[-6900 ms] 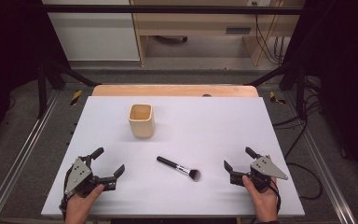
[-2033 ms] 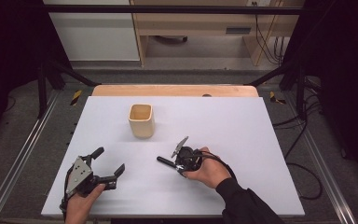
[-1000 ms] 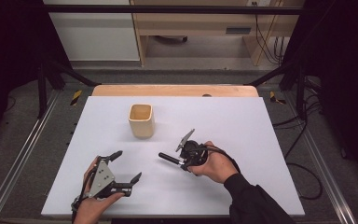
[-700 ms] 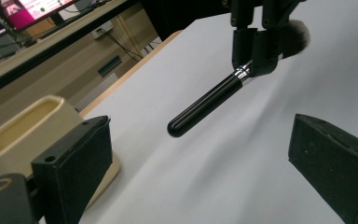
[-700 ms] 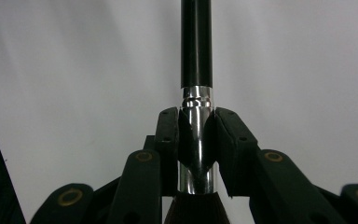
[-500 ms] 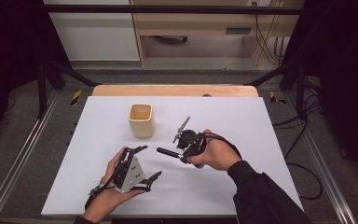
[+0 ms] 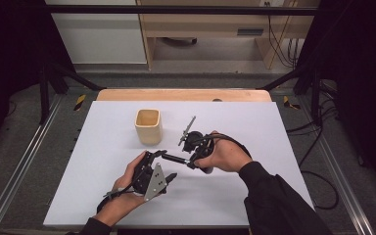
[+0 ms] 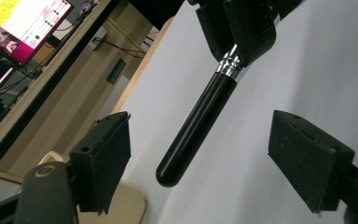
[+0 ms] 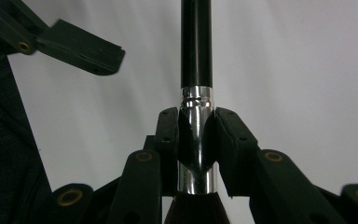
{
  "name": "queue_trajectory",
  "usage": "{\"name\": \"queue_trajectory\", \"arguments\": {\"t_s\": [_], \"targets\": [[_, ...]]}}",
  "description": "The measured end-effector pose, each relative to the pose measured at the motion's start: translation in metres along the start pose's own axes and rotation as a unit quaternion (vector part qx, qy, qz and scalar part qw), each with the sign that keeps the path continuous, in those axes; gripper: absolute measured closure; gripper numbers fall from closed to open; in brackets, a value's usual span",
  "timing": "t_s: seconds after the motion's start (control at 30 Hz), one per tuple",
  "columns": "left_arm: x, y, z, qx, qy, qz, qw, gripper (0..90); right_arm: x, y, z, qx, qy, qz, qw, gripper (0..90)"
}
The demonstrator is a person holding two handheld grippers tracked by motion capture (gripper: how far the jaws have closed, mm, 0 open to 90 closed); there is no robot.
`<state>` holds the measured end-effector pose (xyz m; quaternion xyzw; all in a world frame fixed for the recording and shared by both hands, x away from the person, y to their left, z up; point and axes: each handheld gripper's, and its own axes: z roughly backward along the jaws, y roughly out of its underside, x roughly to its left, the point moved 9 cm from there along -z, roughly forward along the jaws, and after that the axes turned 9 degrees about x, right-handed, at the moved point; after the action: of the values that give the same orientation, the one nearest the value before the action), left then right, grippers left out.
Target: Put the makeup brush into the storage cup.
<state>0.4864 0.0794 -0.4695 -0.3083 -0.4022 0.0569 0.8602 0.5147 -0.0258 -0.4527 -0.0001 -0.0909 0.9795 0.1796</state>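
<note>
We see the right tool [image 7: 192,159] clamped tight on the silver ferrule of the makeup brush [image 8: 200,119], which is lifted off the white surface [image 7: 254,127] just right of the wooden cup [image 7: 148,126]. Our left tool [image 7: 162,165] has just been closing; its pads [image 8: 103,158] stand apart on either side of the brush's black handle, not touching it.

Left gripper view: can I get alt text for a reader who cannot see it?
A black brush handle hangs between the left gripper's two open fingers, touching neither. The right gripper clamps its silver ferrule at the top, over a white table; a tan cup sits lower left.
</note>
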Motion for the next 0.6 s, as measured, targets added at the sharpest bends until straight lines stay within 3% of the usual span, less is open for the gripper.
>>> {"name": "queue_trajectory", "arguments": {"t_s": [0.37,0.53,0.57,0.6], "targets": [[-0.008,-0.005,-0.009,0.014,-0.005,-0.049,0.9987,30.9,0.007,-0.006,0.004,0.003,-0.005,0.007,1.0,71.4],[-0.011,-0.008,-0.012,0.015,-0.005,-0.061,0.998,37.1,0.008,-0.007,0.004,0.004,-0.008,0.007,0.9999,71.4],[-0.013,-0.01,-0.013,0.003,-0.003,-0.049,0.9988,38.1,0.008,-0.007,0.004,0.004,-0.008,0.01,0.9999,71.4],[-0.013,-0.011,-0.014,0.001,-0.002,-0.051,0.9987,39.4,0.009,-0.007,0.004,0.005,-0.009,0.006,0.9999,71.4]]}}
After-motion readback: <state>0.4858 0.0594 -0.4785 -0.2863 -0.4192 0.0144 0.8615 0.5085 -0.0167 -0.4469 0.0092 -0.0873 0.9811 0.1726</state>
